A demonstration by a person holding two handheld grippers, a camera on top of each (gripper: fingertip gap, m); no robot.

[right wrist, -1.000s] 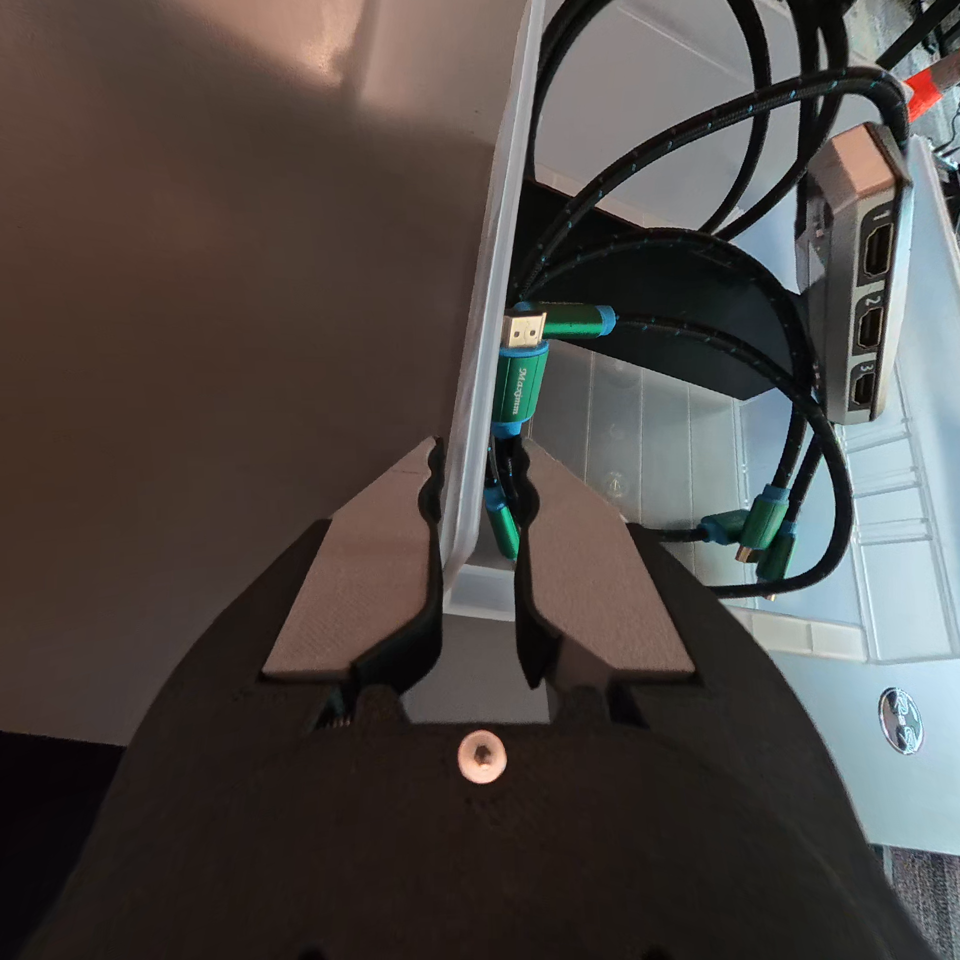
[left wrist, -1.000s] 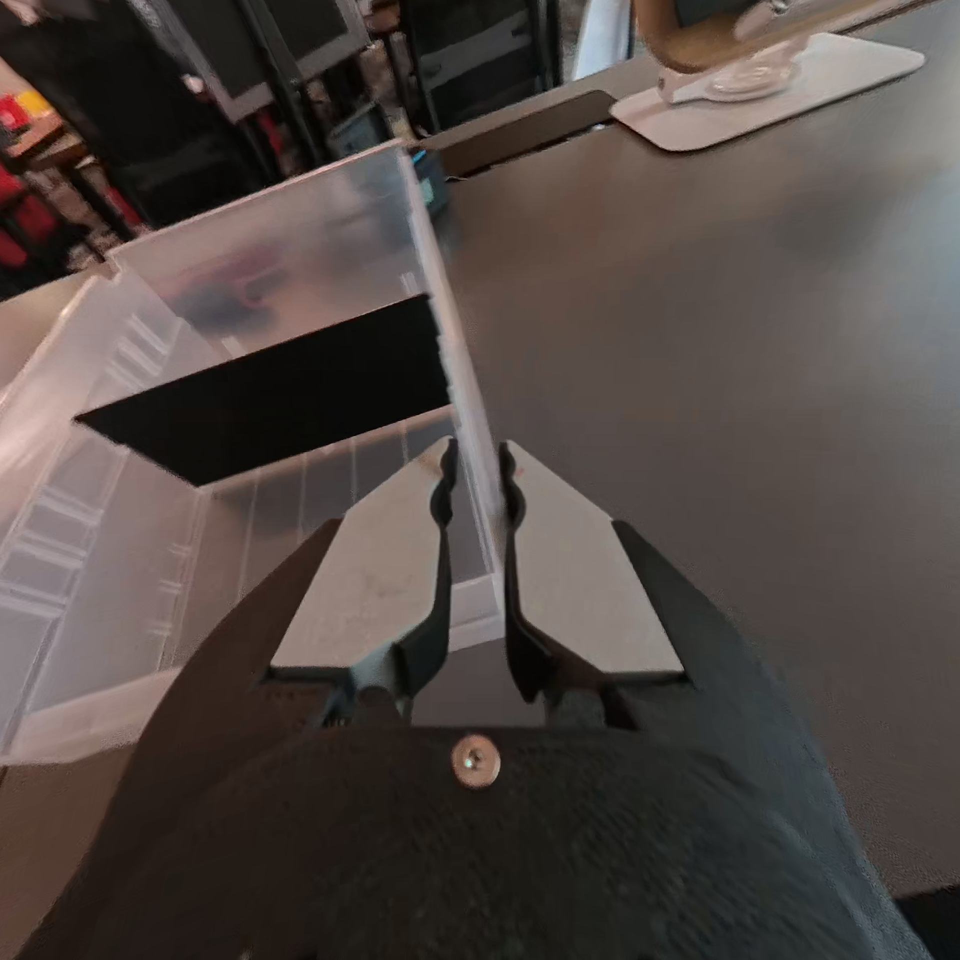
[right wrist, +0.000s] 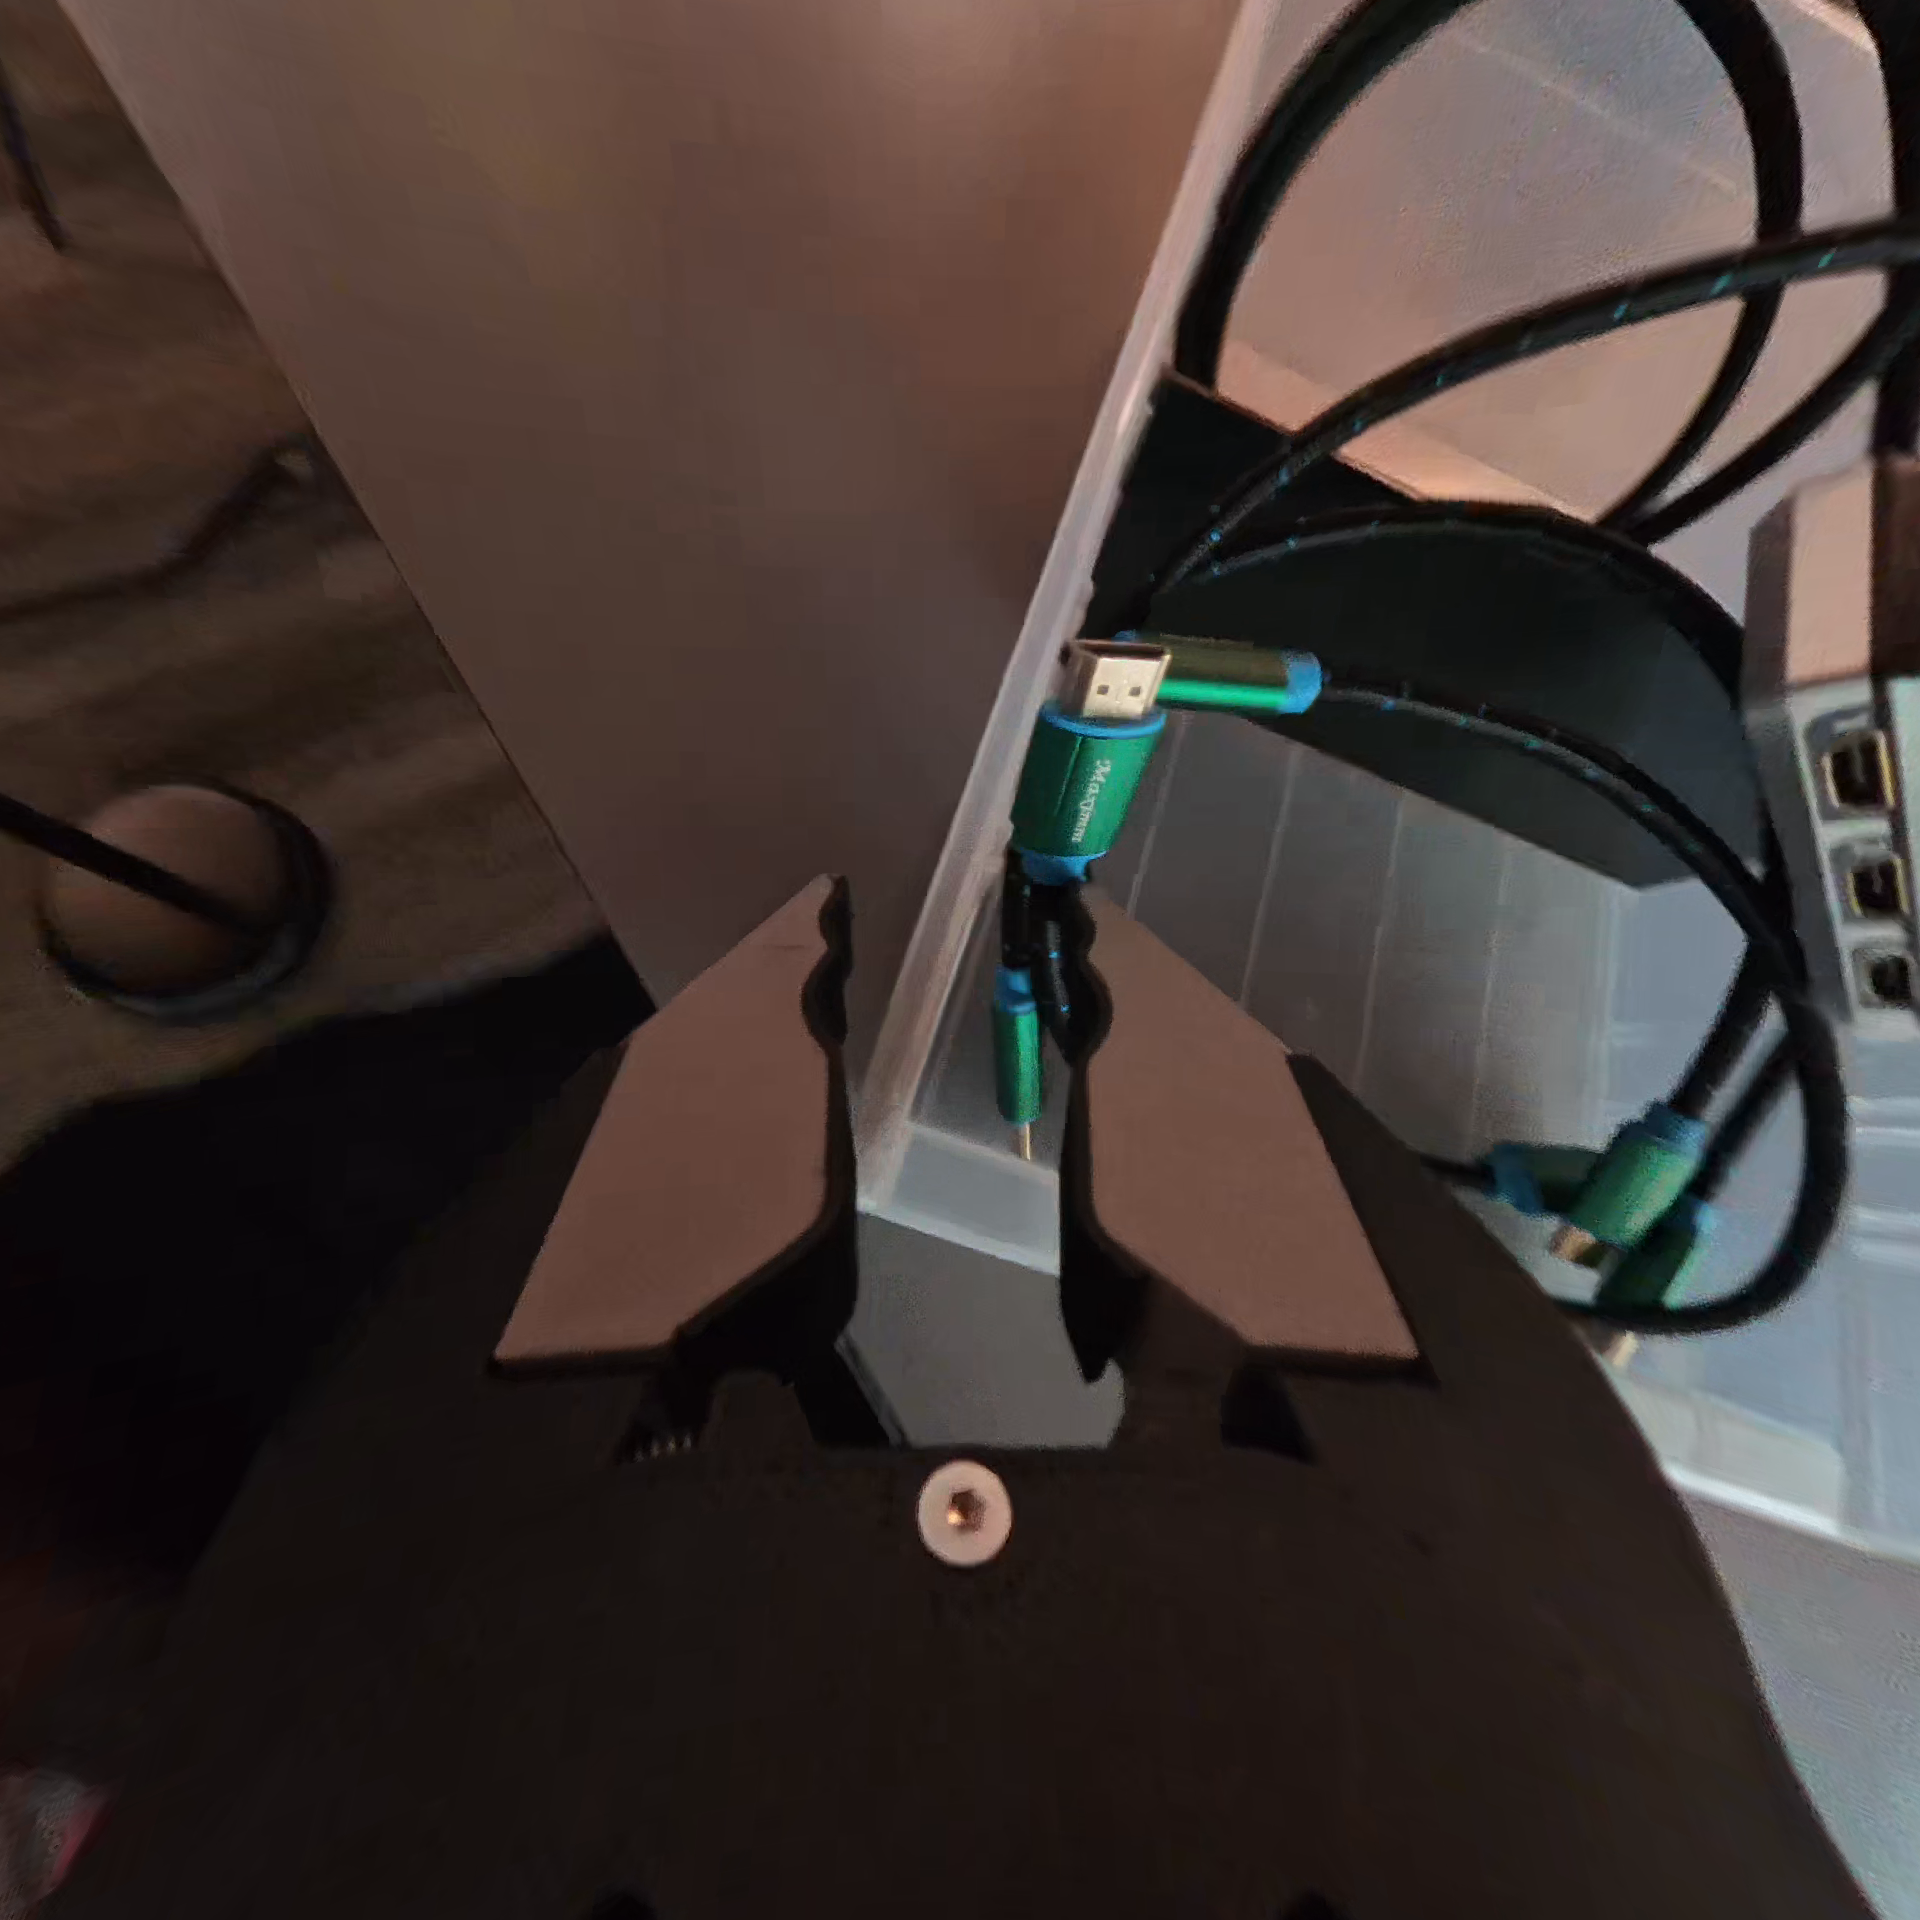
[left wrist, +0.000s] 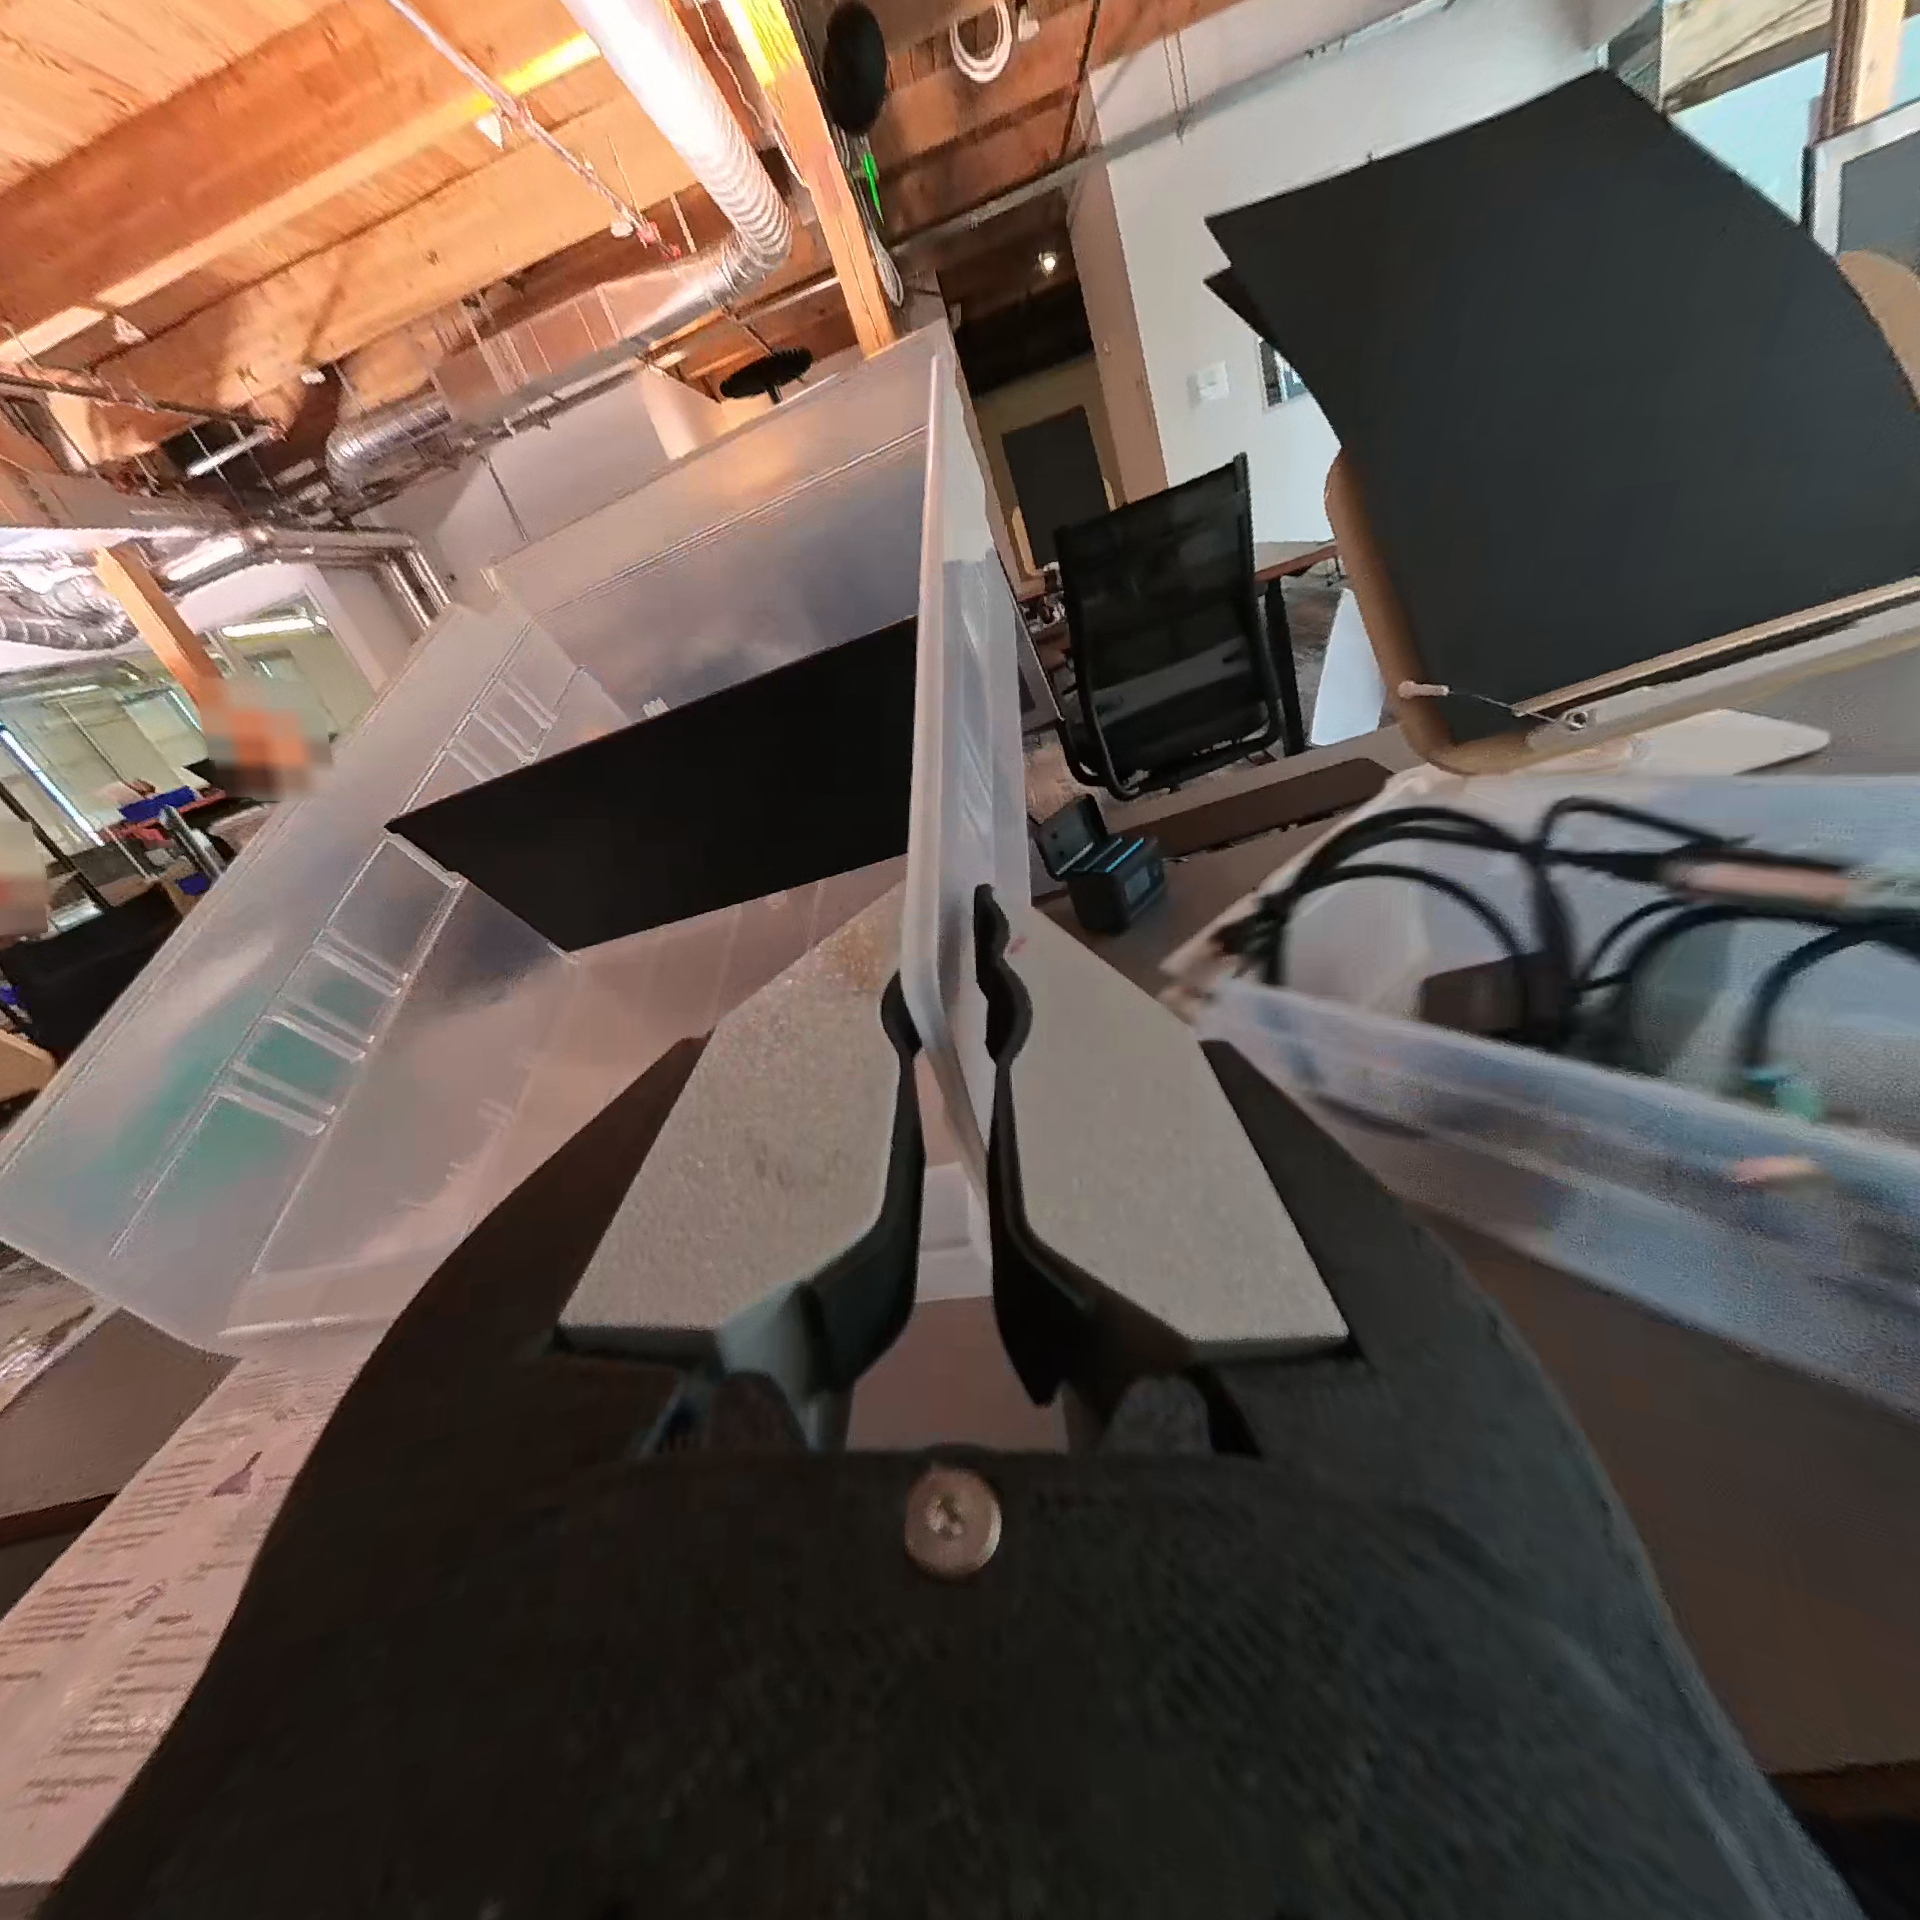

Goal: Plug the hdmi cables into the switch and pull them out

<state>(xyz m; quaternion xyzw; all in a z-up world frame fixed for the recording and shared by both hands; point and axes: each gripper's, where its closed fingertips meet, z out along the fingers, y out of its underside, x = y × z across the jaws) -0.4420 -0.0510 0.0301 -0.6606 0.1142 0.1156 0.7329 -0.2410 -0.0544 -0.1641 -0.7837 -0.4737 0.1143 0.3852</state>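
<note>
The left gripper [left wrist: 954,971] is clamped on the thin side wall of a clear bin [left wrist: 312,997], the wall pinched edge-on between its fingers and running straight away from the camera. That bin is tilted and off the table, its open inside to the left of the wall, with a black sheet [left wrist: 665,800] lying across its floor. To the right, a second clear bin [left wrist: 1558,1122] of dark cables shows, blurred and tilted. Beyond stand a black chair [left wrist: 1174,634] and a dark board [left wrist: 1621,436].

The right gripper [right wrist: 961,961] is closed on the left wall of that second bin [right wrist: 997,790], one finger outside and one inside; the wall's upper edge runs up and to the right. Just past the inner finger a green HDMI plug [right wrist: 1091,769] stands with its long axis nearly along the wall, its metal tip pointing away from the camera. A second plug [right wrist: 1226,670] lies crosswise at its tip, pointing left toward the wall. A third plug [right wrist: 1016,1049] lies between the wall and the inner finger, pointing back toward the gripper. More plugs [right wrist: 1621,1195] bunch to the right. Braided cables [right wrist: 1507,343] loop across the bin's open middle. The switch [right wrist: 1860,790] sits at the far right edge, its ports facing left and all empty.
</note>
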